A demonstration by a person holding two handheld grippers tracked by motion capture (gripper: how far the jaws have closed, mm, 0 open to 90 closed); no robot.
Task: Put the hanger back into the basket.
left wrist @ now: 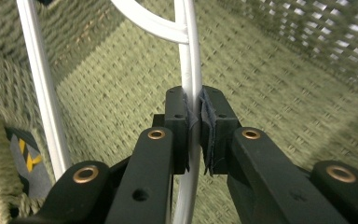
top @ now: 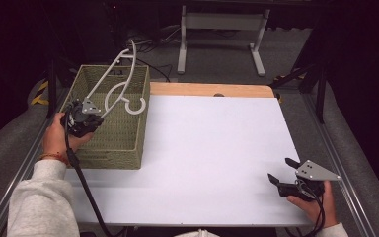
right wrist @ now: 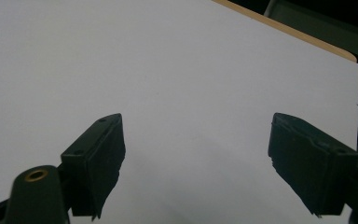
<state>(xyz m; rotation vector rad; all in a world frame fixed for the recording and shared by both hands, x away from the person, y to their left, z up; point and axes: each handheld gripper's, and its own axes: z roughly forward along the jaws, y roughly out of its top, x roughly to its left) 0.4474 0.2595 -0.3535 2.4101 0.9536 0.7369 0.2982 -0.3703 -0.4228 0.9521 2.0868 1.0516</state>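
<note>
A white plastic clothes hanger (top: 120, 79) stands tilted over the green woven basket (top: 128, 148), its hook end low and its far end above the basket's back rim. My left gripper (top: 97, 119) is shut on the hanger's thin bar (left wrist: 189, 70), which runs up between the pads (left wrist: 208, 122); a second bar of the hanger (left wrist: 39, 88) passes at the left. My right gripper (top: 280, 170) rests near the table's front right corner, held by a hand, its jaws wide apart over bare white surface (right wrist: 191, 70) with nothing between them.
The basket sits at the table's left side, its woven floor (left wrist: 270, 93) under the hanger. The white tabletop (top: 217, 148) has a wooden strip (top: 212, 90) along its far edge. A white table frame (top: 222, 29) stands on the floor beyond.
</note>
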